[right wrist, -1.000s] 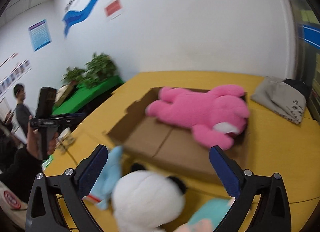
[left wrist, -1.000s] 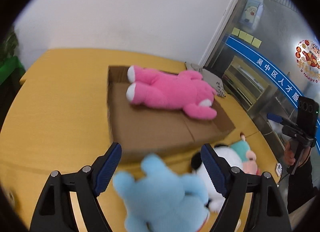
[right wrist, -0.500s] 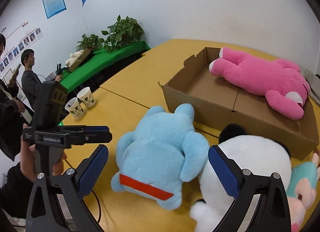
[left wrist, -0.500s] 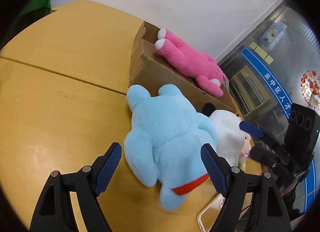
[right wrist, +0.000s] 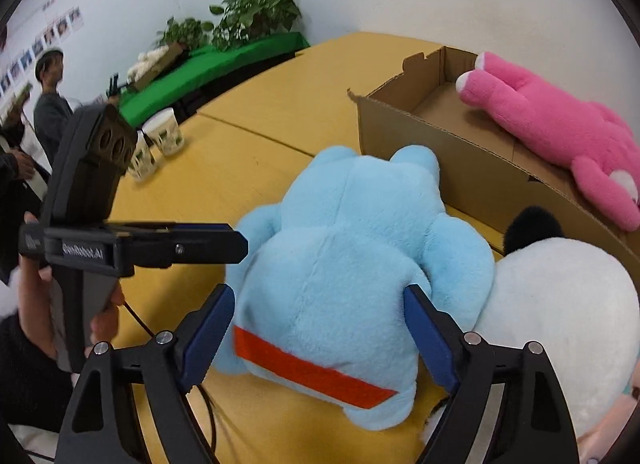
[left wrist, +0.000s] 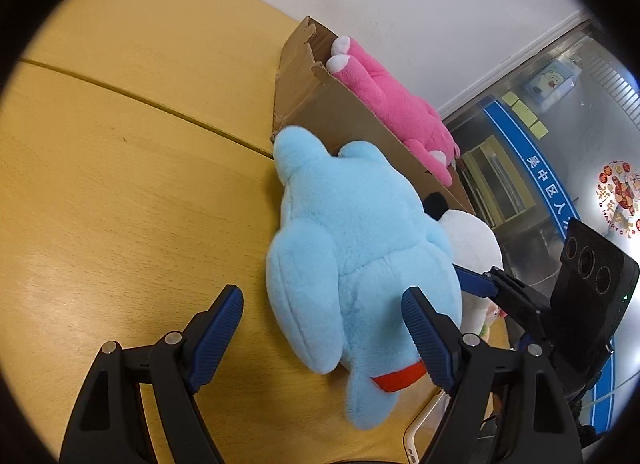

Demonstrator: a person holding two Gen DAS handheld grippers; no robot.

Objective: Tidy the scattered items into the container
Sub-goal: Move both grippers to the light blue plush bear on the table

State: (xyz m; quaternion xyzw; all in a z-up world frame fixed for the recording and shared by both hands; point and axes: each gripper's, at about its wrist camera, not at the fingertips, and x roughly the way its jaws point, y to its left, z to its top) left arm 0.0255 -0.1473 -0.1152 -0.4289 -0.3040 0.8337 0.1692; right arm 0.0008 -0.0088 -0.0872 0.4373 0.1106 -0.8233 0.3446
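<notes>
A light blue plush toy point(left wrist: 352, 248) with a red band lies on the yellow table against the cardboard box point(left wrist: 340, 111); it also shows in the right wrist view point(right wrist: 352, 248). A pink plush point(left wrist: 392, 99) lies in the box point(right wrist: 472, 167). A white plush with a black ear point(right wrist: 560, 296) lies to the right of the blue one. My left gripper point(left wrist: 322, 324) is open, its fingers on either side of the blue plush's lower body. My right gripper point(right wrist: 320, 328) is open, straddling the blue plush near its red band. The left gripper also shows in the right wrist view point(right wrist: 236, 242).
Two paper cups point(right wrist: 160, 143) stand at the table's far left edge. A phone point(left wrist: 420, 428) lies by the blue plush's foot. A teal and pink plush point(right wrist: 616, 416) peeks in at the right. People stand beyond the table, by a green-covered bench with plants point(right wrist: 224, 51).
Both grippers have come down and closer to the blue plush, which now fills the space between each pair of open fingers. The toys and box have not moved.
</notes>
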